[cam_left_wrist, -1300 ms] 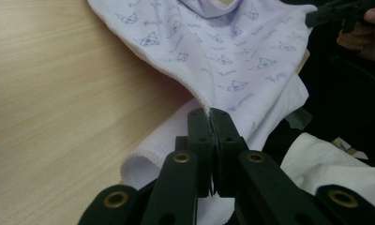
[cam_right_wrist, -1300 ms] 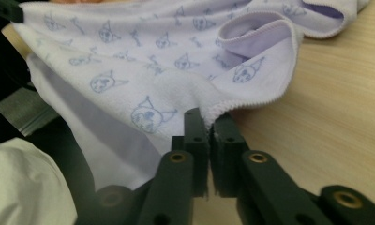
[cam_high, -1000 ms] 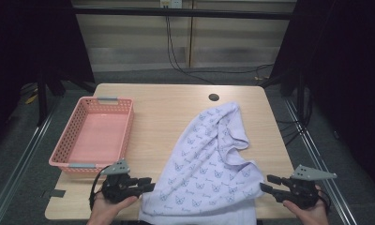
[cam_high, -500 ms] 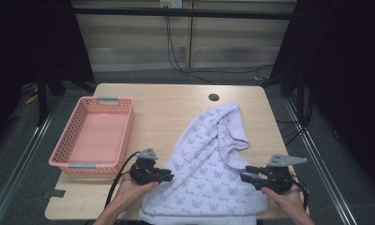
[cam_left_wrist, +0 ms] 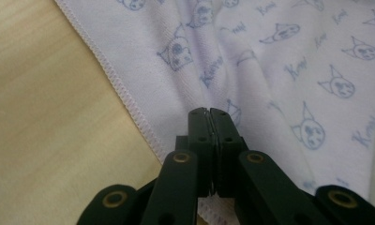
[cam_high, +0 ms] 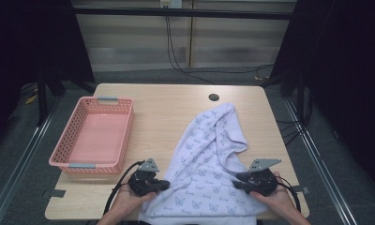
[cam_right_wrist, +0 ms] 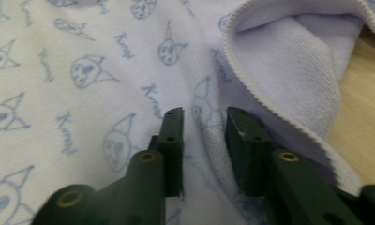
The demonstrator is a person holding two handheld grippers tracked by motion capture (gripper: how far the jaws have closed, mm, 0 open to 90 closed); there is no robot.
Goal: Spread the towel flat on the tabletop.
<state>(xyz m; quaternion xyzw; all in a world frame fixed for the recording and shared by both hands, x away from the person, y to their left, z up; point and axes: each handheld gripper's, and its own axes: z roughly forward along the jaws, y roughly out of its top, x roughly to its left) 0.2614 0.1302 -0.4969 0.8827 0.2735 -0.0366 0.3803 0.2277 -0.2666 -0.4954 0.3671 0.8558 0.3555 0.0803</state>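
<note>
- The left gripper [cam_left_wrist: 209, 112], held in the person's left hand [cam_high: 129, 201], has its two black jaws pressed together at the tips, over the pale lilac terry towel printed with blue cat faces [cam_left_wrist: 279, 61]; whether any cloth is pinched between them cannot be told.
- In the high view this left gripper [cam_high: 163, 184] sits at the towel's [cam_high: 209, 173] near left edge, just inside the stitched hem.
- The right gripper [cam_right_wrist: 204, 115], in the person's right hand [cam_high: 274, 199], has its jaws parted by a narrow gap, with a raised ridge of towel [cam_right_wrist: 106, 70] lying between them.
- Just beside that gripper's right jaw a folded-over flap shows the towel's plain underside.
- In the high view the right gripper [cam_high: 237, 178] rests on the towel's near right part.
- The towel lies crumpled on the right half of the light wooden table [cam_high: 162, 108], narrowing toward the far side, its near edge at the table's front.
- A pink plastic mesh basket [cam_high: 66, 150] stands on the table's left side, well apart from the towel.
- A small dark round hole [cam_high: 213, 97] sits near the table's far edge.
</note>
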